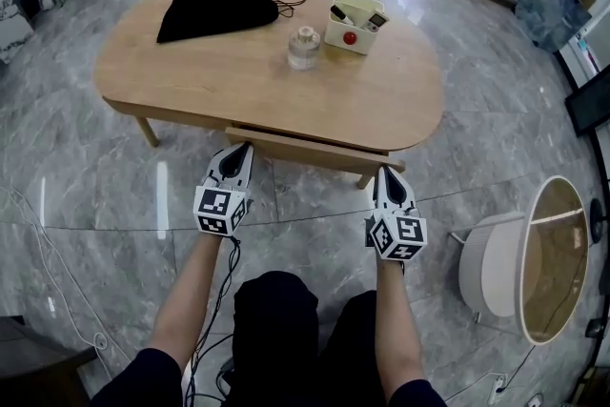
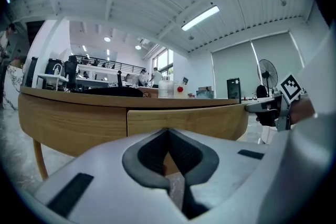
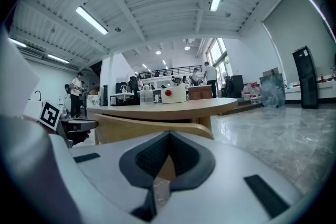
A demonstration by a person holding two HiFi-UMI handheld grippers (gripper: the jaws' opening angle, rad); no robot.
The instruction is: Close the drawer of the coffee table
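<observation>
The left claw [image 1: 239,152] and right claw [image 1: 386,174], both closed and empty, are held at the part-open drawer [image 1: 315,151] of the table [image 1: 219,81].

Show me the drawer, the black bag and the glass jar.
drawer [image 1: 315,150], head view, middle of its wooden front.
black bag [image 1: 219,12], head view, centre of the cloth.
glass jar [image 1: 304,52], head view, its clear body.

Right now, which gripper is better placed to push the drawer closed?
Left, slightly: the left gripper faces the drawer front squarely, while the right gripper sits near its end corner.
</observation>
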